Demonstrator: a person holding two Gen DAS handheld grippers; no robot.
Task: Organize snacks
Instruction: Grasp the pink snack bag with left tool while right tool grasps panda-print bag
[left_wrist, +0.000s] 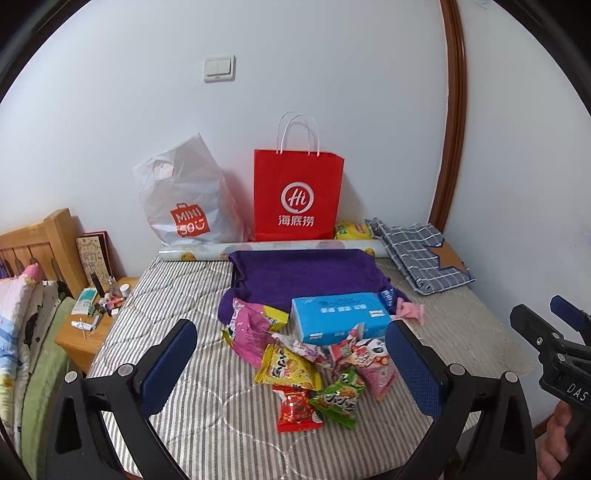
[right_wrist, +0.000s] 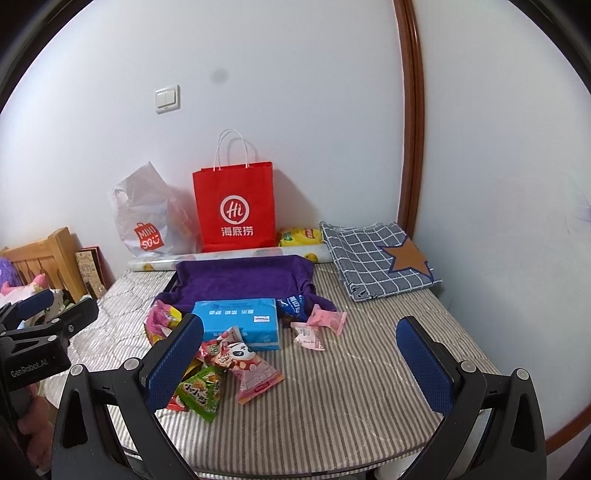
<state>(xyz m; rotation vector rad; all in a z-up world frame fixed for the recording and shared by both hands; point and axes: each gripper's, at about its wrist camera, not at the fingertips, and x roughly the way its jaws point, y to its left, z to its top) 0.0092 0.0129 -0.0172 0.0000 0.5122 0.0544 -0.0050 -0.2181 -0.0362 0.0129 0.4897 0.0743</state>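
Both tools hover above the near edge of a striped mattress (left_wrist: 192, 413), fingers spread wide and grasping nothing. In the left wrist view the left gripper (left_wrist: 291, 354) frames a heap of snack packets between its blue pads (left_wrist: 168, 363), none of them touching a pad: a red packet (left_wrist: 297, 408) lies nearest, at about 6 o'clock of the heap, a green packet (left_wrist: 338, 400) just beside it at 4 o'clock, a yellow packet (left_wrist: 288, 369) above the red one, and a pink pouch (left_wrist: 376, 365) close to the right-hand pad. Beyond these, at 11 o'clock, sits a larger magenta bag (left_wrist: 247, 332), and at 12 o'clock a blue tissue pack (left_wrist: 340, 317) rests against the heap. The right gripper (right_wrist: 299, 362) has the same heap off at 9 to 10 o'clock, its left-hand pad (right_wrist: 175, 360) overlapping the packets in view, though whether it touches them cannot be told; the space between its fingers shows only bare striped cover. Two small pink wrapped sweets (right_wrist: 321, 325) lie apart from the heap, at 12 o'clock of that gripper. Farther back a purple cloth (left_wrist: 306, 273) is draped over a low tray, then a roll of printed paper (left_wrist: 273, 249) lies along the wall. A red paper bag (left_wrist: 297, 195) stands upright against the wall, a white plastic bag (left_wrist: 184, 199) at its 9 o'clock, a yellow packet at the wall (left_wrist: 352, 230) at its 4 o'clock, and a folded checked cloth (right_wrist: 376, 258) farther right.
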